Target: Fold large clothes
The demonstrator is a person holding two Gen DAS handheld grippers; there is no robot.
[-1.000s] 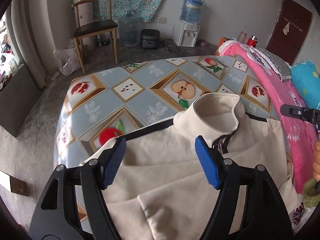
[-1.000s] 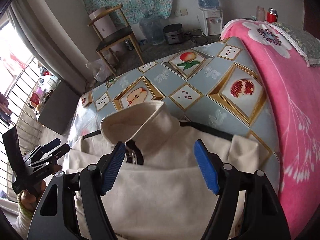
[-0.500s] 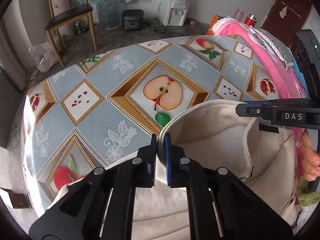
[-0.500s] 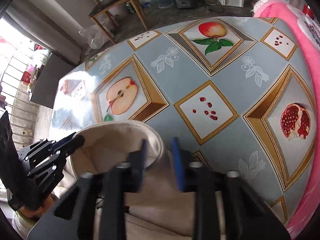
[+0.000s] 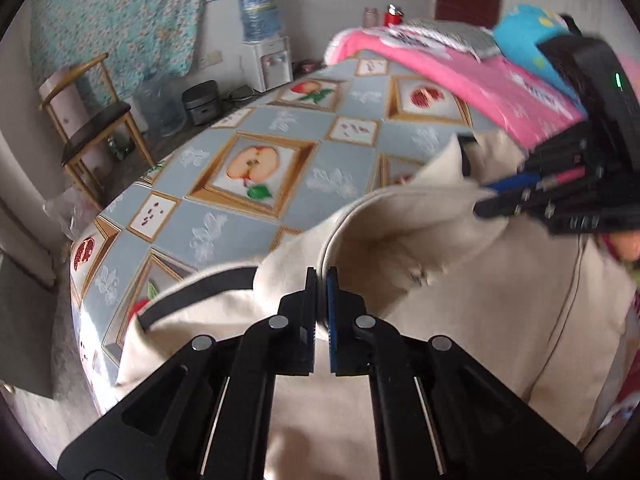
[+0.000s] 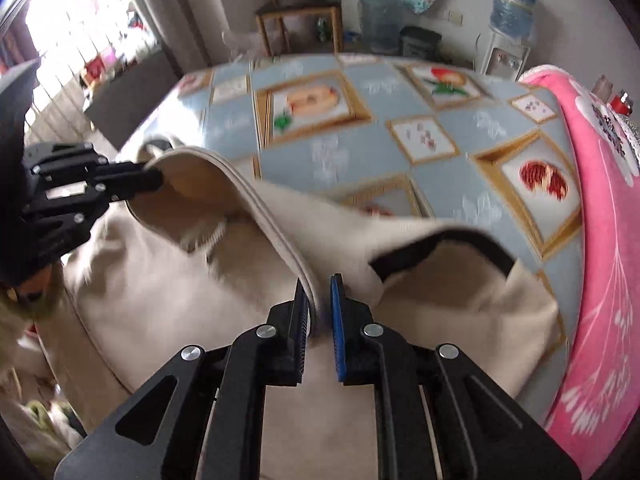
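Note:
A cream zip-neck sweater (image 5: 460,304) with black trim lies at the near edge of the table (image 5: 280,128), collar lifted. My left gripper (image 5: 321,280) is shut on the left edge of the collar. My right gripper (image 6: 320,284) is shut on the collar's right edge, beside a black-lined shoulder fold (image 6: 432,248). The sweater also fills the near part of the right wrist view (image 6: 180,280). Each gripper shows in the other's view: the right one (image 5: 486,200) at right, the left one (image 6: 150,178) at left, both holding the collar open between them.
The table has a blue fruit-print cloth (image 6: 440,148). A pink blanket (image 5: 480,80) lies along its right side. A wooden chair (image 5: 92,120), a water dispenser (image 5: 264,48) and a rice cooker (image 5: 200,100) stand on the floor beyond.
Both grippers went from open above the sweater to shut on the collar. They have since lifted the collar and pulled it toward the near edge.

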